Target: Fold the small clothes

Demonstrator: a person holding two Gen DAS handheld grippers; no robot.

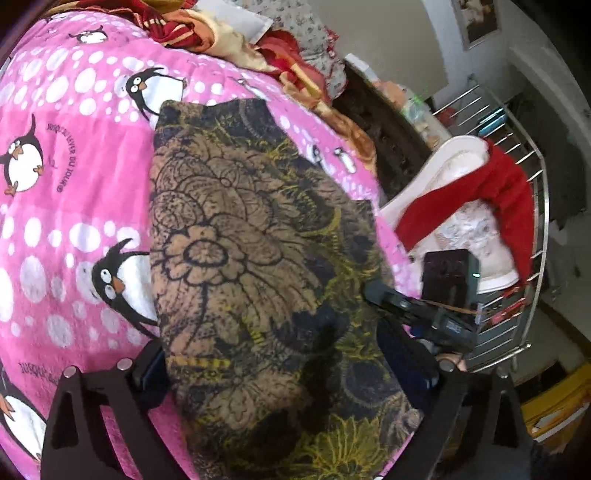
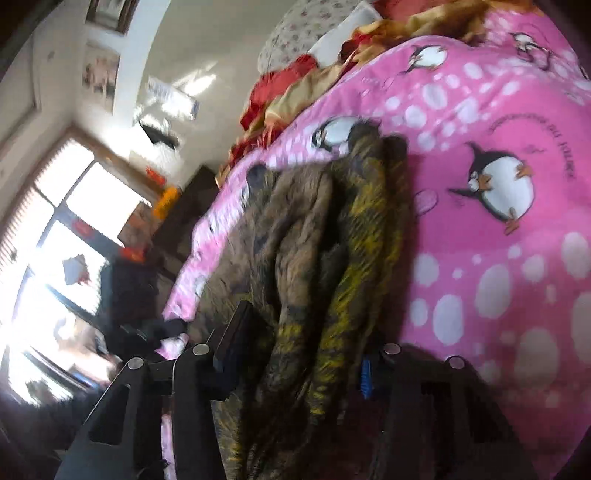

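A small brown, black and yellow floral-print garment (image 1: 251,258) lies on a pink penguin blanket (image 1: 74,147). My left gripper (image 1: 291,373) stands wide open over the garment's near end, its fingers on either side of the cloth. The other gripper's finger (image 1: 406,306) rests at the garment's right edge. In the right wrist view the garment (image 2: 325,236) is bunched into long folds that run between my right gripper's (image 2: 306,354) fingers. The right jaws look closed on the bunched cloth, with the right finger mostly hidden under it. The view is blurred.
Red and cream crumpled bedding (image 1: 229,33) and a floral pillow (image 2: 295,33) lie at the blanket's far end. Beside the bed stands a metal wire rack (image 1: 517,206) with a red cloth (image 1: 495,192) and white items. A bright window (image 2: 48,236) is at left.
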